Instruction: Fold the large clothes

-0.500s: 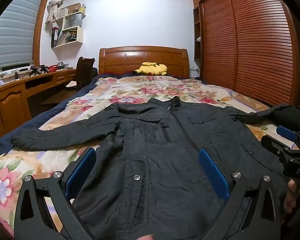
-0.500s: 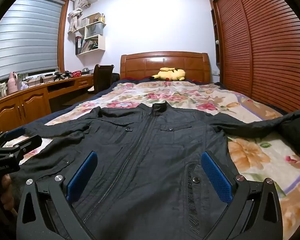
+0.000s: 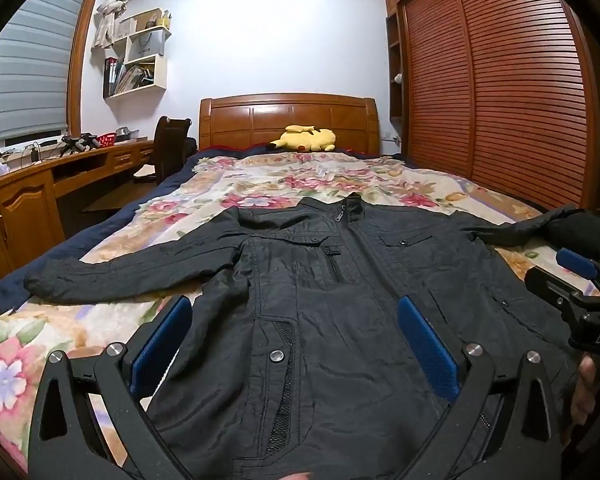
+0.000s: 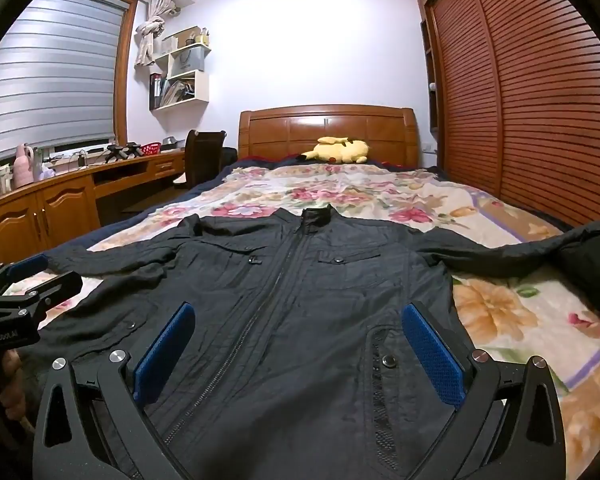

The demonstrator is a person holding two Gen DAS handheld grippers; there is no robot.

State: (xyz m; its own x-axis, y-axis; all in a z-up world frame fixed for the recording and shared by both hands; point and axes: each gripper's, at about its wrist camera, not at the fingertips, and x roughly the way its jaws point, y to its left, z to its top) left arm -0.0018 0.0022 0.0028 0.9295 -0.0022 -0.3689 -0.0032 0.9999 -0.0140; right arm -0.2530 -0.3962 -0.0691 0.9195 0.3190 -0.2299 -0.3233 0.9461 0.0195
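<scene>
Now the black jacket (image 3: 340, 320) lies flat, front up and zipped, on the flowered bedspread (image 3: 260, 184), its hem just under both tongs and its sleeves spread outward beyond them. The left gripper (image 3: 294, 344) and right gripper (image 4: 298, 350) hover with jaws wide apart, holding nothing. Judging by this, folding has not begun: pinch one layer edge cleanly, near a sleeve or shoulder, and carry it across without dragging wrinkles

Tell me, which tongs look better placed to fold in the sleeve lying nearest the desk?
Left, probably. The left tongs hang open right beside that sleeve; the right tongs sit farther across the jacket.
</scene>
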